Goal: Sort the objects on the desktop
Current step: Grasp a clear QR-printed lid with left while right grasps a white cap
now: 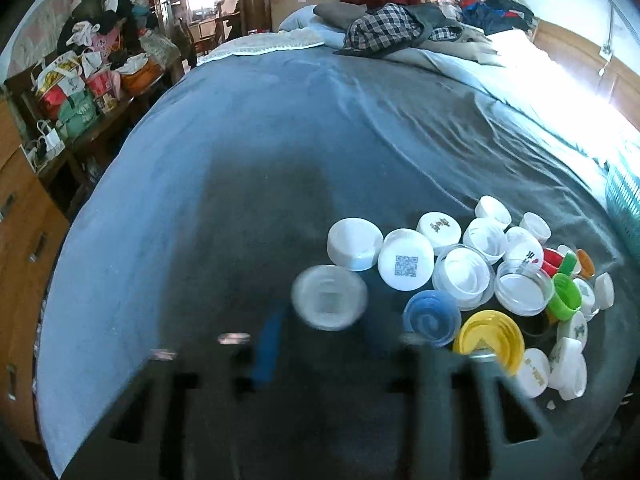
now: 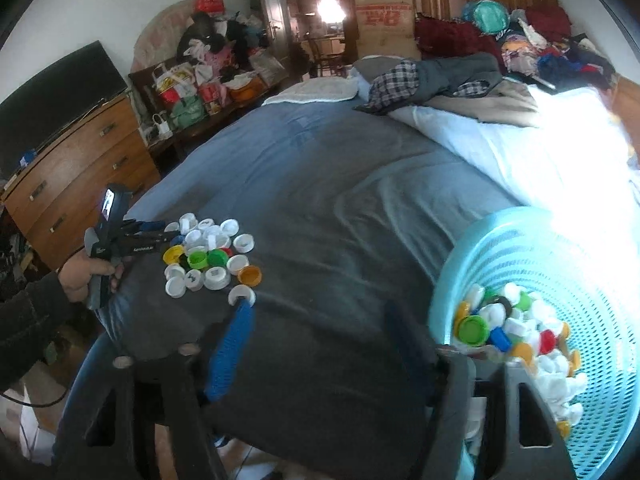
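A pile of bottle caps [image 1: 472, 276], mostly white with some blue, yellow, green and red, lies on the grey-blue bed cover; it also shows in the right wrist view [image 2: 210, 256]. My left gripper [image 1: 332, 332] is open, blurred, just left of the pile, with a clear cap [image 1: 329, 297] right ahead of its fingers. It also shows in the right wrist view [image 2: 160, 234] at the pile's left edge. My right gripper [image 2: 320, 312] is open and empty, beside a light blue basket [image 2: 568, 248] that holds several caps [image 2: 516, 332].
The bed cover [image 1: 280, 128] stretches ahead. Folded clothes [image 2: 432, 76] and white bedding [image 2: 540, 152] lie at the far right. A wooden dresser [image 2: 80, 168] and a bench of bags [image 2: 192, 92] stand left of the bed.
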Tool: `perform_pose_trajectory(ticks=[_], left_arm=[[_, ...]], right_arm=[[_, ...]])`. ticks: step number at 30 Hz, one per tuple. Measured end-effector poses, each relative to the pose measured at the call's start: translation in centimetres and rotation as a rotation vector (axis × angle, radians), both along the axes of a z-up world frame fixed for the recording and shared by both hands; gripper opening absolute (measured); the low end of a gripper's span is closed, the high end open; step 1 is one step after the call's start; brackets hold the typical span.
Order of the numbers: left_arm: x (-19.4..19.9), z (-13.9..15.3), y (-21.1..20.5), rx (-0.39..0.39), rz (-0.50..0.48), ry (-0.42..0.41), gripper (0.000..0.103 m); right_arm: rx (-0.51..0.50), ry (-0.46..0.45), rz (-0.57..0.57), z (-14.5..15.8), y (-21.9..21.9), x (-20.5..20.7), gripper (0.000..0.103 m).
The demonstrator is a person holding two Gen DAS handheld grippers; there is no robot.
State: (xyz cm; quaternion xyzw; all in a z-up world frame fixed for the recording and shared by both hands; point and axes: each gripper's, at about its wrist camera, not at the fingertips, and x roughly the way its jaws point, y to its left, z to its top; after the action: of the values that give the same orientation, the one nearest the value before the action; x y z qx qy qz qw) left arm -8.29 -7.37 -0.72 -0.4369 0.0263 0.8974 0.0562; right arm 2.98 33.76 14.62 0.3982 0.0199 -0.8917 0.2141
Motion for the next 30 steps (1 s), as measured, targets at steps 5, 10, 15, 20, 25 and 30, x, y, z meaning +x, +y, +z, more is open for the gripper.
perform_pose_trajectory(ticks=[5, 10, 15, 20, 25, 30], left_arm=[[1.4, 0.8, 0.3, 0.025, 0.031, 0.003, 0.027], [3.9, 2.8, 1.1, 0.013, 0.059, 0.041, 0.027], [5.3, 4.7, 0.7, 0.037, 0.073, 0.065, 0.027], [6.0, 5.8, 0.2, 0.061, 0.098, 0.064, 0.027], [6.6, 5.5, 0.8, 0.078, 0.110, 0.046, 0.027], [7.4, 5.9, 1.9, 0.111, 0.114, 0.046, 0.027]], right_arm=[[-0.009, -0.022, 0.051, -1.3, -2.5, -0.2, 0.042], [0.015, -0.066, 0.144, -4.3, -6.6, -1.1, 0.042], [0.040, -0.110, 0.208, -7.8, -10.4, -3.2, 0.042], [0.083, -0.141, 0.227, -10.2, -13.0, -5.4, 0.042], [0.163, -0.179, 0.201, -12.3, -13.7, -6.5, 0.042], [0.146, -0.174, 0.178, -12.0, -12.5, -6.1, 0.014]])
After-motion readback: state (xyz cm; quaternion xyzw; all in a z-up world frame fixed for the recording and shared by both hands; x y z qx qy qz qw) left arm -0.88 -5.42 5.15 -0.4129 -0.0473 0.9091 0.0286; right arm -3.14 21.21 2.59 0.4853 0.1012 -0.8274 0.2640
